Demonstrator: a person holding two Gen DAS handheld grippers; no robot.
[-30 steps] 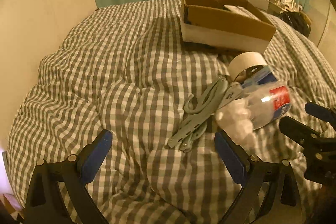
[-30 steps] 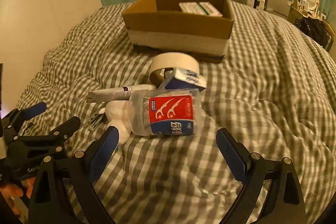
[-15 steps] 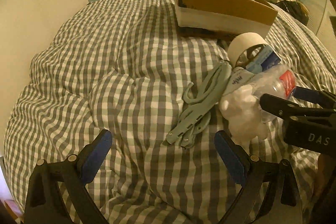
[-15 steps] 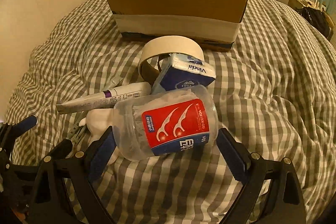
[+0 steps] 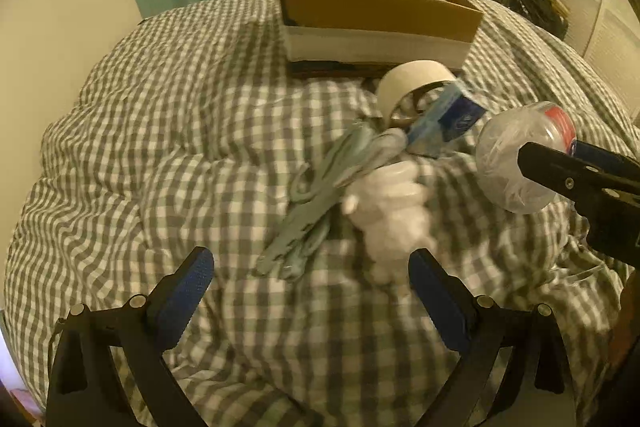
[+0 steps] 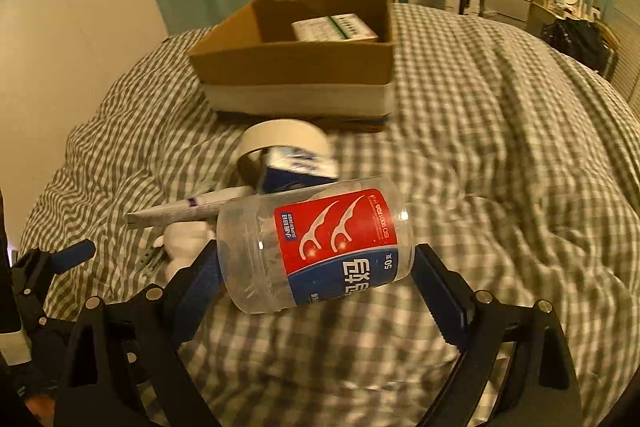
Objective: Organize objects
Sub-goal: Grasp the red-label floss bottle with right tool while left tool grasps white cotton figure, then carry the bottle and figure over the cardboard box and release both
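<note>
Jar [image 6: 316,247] sits clamped in your R gripper [image 6: 316,267], lifted off the bed [image 6: 480,147] — transport step. L gripper [image 5: 308,291] jaws spread, empty. Next: carry it fwd over the box [image 6: 296,67], then let go.

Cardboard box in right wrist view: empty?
No, the cardboard box already holds a flat green-and-white packet lying inside near its far wall.
</note>
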